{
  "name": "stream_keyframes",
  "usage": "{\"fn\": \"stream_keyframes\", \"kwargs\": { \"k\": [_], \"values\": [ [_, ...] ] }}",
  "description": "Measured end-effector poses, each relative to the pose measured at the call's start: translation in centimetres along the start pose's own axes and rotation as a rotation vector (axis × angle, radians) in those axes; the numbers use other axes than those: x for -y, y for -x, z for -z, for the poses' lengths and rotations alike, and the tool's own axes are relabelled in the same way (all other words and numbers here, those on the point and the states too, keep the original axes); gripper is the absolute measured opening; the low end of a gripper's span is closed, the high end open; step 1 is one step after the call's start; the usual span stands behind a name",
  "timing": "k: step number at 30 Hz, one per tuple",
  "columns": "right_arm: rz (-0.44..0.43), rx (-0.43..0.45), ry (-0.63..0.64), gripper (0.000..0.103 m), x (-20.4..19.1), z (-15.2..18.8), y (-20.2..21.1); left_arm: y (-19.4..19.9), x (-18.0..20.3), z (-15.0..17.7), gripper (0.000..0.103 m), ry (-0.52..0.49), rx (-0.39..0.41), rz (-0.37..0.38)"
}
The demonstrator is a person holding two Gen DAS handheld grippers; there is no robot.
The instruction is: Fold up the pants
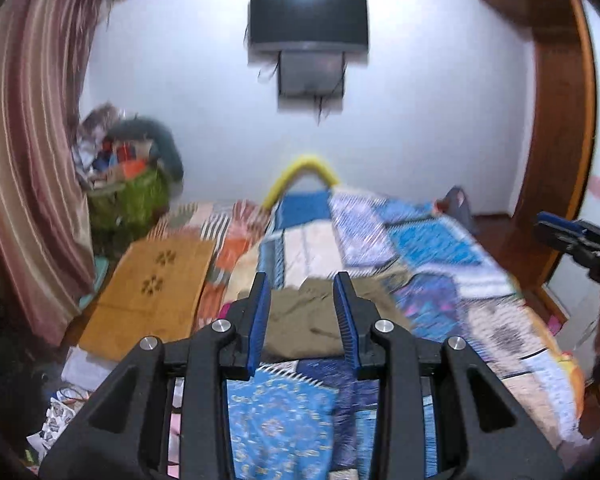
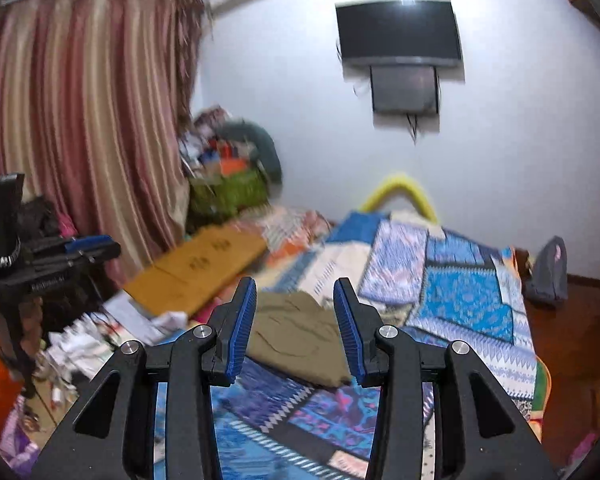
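On the bed: olive-green cloth pants (image 1: 300, 320) are laid folded on the patchwork quilt (image 1: 432, 240).
Green basket (image 2: 228, 194): filled with soft, blurred things.
Left gripper (image 1: 300, 312): held part open, empty.
Right gripper (image 2: 296, 320): held part open, empty.

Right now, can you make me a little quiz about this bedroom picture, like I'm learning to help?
1. True or false: the left gripper is squeezing the olive pants.
2. Where do the pants lie? A) floor B) patchwork bed cover C) green basket
3. Fill in: the screen on the wall is ____ in colour.

Key: 1 false, both it and the right gripper are open and empty; 2 B; 3 black.
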State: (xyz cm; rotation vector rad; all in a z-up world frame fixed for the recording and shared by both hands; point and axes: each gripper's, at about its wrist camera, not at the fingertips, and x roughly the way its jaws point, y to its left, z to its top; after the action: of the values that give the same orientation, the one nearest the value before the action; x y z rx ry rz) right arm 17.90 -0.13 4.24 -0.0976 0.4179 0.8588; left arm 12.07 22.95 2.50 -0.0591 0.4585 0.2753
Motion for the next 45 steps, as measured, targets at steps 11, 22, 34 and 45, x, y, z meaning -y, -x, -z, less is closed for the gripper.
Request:
{"fn": "stream_keyframes", "kwargs": {
  "k": [11, 22, 34, 45],
  "values": [
    [-0.034, 0.178, -0.001, 0.059, -4.7, 1.8, 6.6, 10.4, 4.4, 2.4, 0.059, 0.007, 0.178, 0.011],
    [0.037, 0.225, -0.024, 0.094, -5.3, 3.1, 8.5, 13.1, 5.7, 4.1, 0.101, 0.023, 0.213, 0.005],
    [0.054, 0.217, -0.024, 0.103, -5.7, 3.8, 9.0, 13.5, 6.3, 5.0, 0.103, 0.026, 0.221, -0.005],
    [0.059, 0.213, -0.027, 0.103, -6.0, 4.0, 9.1, 13.1, 6.2, 5.1, 0.103, 0.025, 0.217, -0.004]
  ]
}}
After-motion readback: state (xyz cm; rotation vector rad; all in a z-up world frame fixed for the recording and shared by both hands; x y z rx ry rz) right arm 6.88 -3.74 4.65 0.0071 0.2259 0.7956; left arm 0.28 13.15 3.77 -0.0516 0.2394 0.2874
